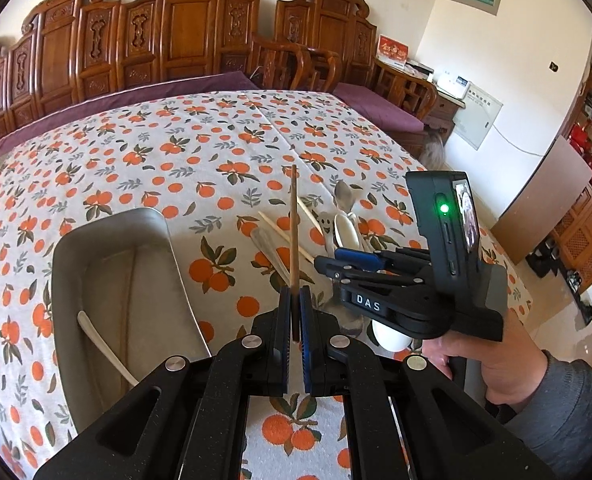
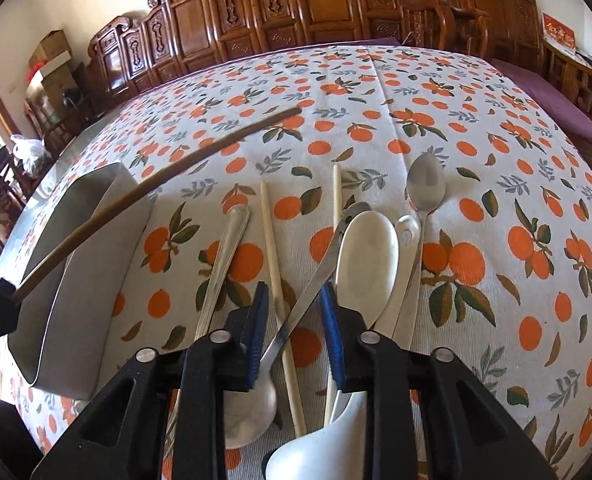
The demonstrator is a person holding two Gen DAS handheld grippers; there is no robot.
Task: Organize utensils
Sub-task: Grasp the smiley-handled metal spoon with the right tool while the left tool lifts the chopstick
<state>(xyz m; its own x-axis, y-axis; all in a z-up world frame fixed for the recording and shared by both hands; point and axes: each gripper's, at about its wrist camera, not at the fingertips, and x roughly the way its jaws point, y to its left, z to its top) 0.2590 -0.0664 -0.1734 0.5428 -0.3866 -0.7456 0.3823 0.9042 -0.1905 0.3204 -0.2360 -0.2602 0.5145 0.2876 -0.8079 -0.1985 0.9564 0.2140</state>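
Left tongs [image 1: 294,300] clenched on a dark brown chopstick [image 1: 294,224]; right tongs [image 2: 293,320] spread wide, gripping nothing.

Chopstick juts away from the left tongs, lifted off the worktop [image 1: 199,144], just right of the metal tray [image 1: 127,280]. Tray lies at left, a white spoon [image 1: 103,346] inside. Right tongs hover low over the loose pile: metal spoon [image 2: 296,320] between the pads, pale chopsticks [image 2: 271,248], white ceramic spoon [image 2: 366,258], second metal spoon [image 2: 426,188] farther off.
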